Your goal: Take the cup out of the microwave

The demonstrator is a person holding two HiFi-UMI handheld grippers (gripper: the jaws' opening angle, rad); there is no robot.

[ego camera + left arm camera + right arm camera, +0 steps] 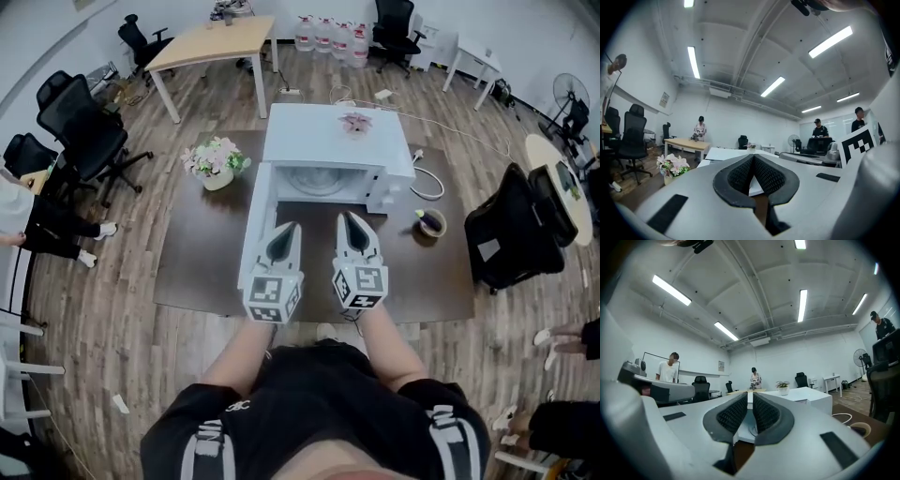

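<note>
The white microwave (pixel 328 136) stands on a dark low table (pixel 197 272), its door (pixel 255 220) swung open to the left. Only the round turntable (pixel 319 181) shows in the visible part of the cavity. A cup (pixel 431 224) with something green and yellow in it sits on the table to the right of the microwave, also low in the right gripper view (pixel 859 429). My left gripper (pixel 291 225) (pixel 753 159) and right gripper (pixel 345 216) (pixel 750 397) hover side by side just before the opening, both shut and holding nothing.
A pot of flowers (pixel 217 161) (pixel 671 166) stands on the table left of the microwave. A small plant (pixel 355 122) sits on the microwave's top. A white cable (pixel 429 183) loops right of it. A black chair (pixel 516 230) stands by the table's right edge.
</note>
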